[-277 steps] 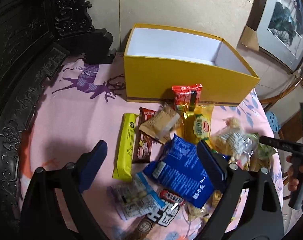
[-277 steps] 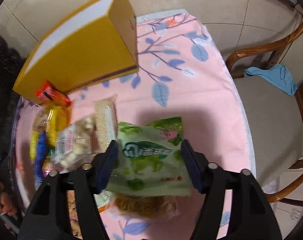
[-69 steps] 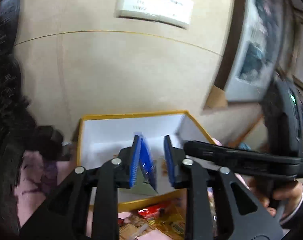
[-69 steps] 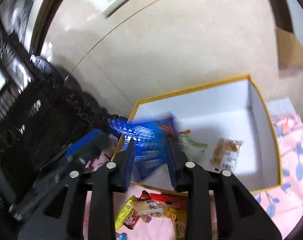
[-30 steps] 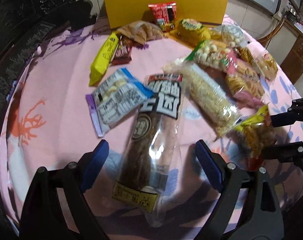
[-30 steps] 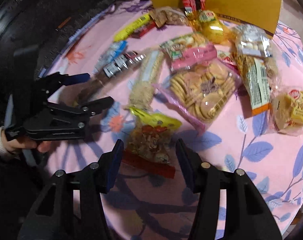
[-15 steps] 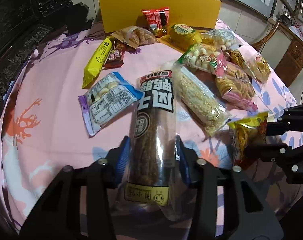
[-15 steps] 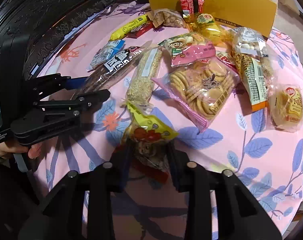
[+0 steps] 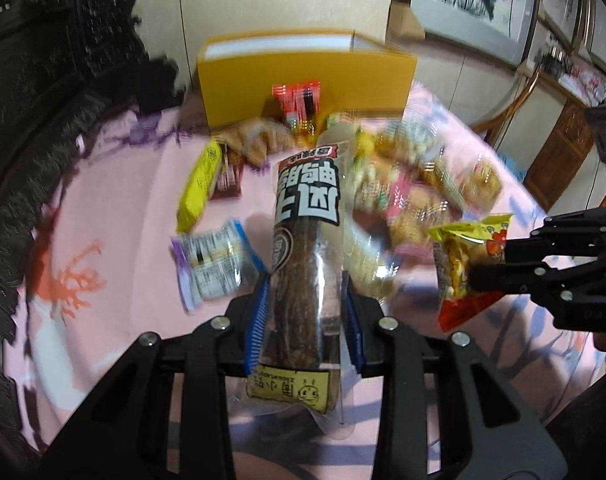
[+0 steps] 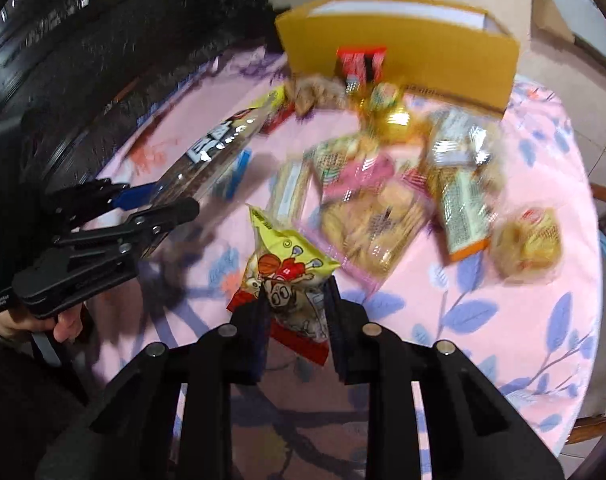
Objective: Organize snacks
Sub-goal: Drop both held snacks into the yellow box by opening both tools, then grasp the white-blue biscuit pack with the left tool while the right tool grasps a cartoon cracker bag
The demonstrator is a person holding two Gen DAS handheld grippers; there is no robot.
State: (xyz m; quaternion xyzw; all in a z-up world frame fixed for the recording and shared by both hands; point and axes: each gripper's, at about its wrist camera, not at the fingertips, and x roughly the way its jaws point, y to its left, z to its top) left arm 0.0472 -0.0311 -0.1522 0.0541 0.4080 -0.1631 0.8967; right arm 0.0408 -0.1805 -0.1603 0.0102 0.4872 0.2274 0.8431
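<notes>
My left gripper [image 9: 305, 316] is shut on a long clear pack of brown sticks with black-and-white lettering [image 9: 307, 240] and holds it lifted above the pink tablecloth; the pack also shows in the right wrist view [image 10: 219, 140]. My right gripper [image 10: 297, 312] is shut on a yellow cartoon snack bag with a red bottom [image 10: 287, 276], lifted off the cloth; the bag also shows in the left wrist view [image 9: 469, 264]. A yellow box [image 9: 307, 80] stands at the far side of the table, its open top white inside [image 10: 395, 10].
Several snack packs lie on the pink cloth [image 10: 523, 340] between me and the box: a round-cracker bag [image 10: 375, 224], a yellow bar [image 9: 201, 184], a blue-white pack [image 9: 211, 264], a red packet against the box [image 9: 297, 100]. Dark carved furniture stands left; a wooden chair right.
Both grippers have lifted with their packs, off the cloth and toward the box. The view has tilted up and the box now shows higher in frame.
</notes>
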